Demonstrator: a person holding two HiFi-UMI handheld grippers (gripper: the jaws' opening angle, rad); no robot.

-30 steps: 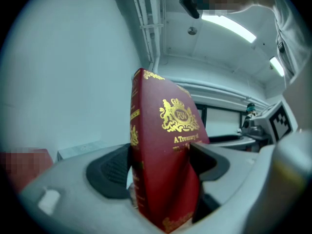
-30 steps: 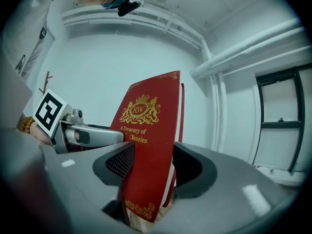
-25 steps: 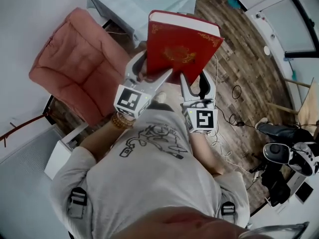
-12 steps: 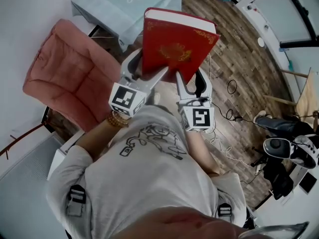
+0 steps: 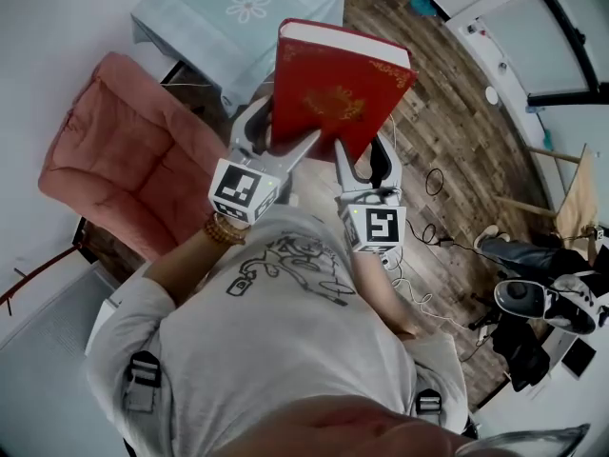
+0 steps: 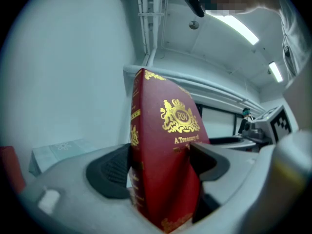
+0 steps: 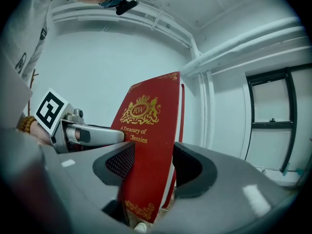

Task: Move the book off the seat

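Book (image 5: 335, 93) farther from seat (image 5: 124, 160), lower edge hidden

A home-like room with lab clutter: pink armchair (image 5: 124, 169), flower-print tablecloth (image 5: 238, 12), plank floor (image 5: 447, 112), loose cables (image 5: 430, 232).

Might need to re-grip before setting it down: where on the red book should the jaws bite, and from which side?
Its near edge, from the person's side, jaws across the thickness. The red book is a broad, flat hardback, so a grip at each near corner, as the left gripper and right gripper have, probably steadies it.
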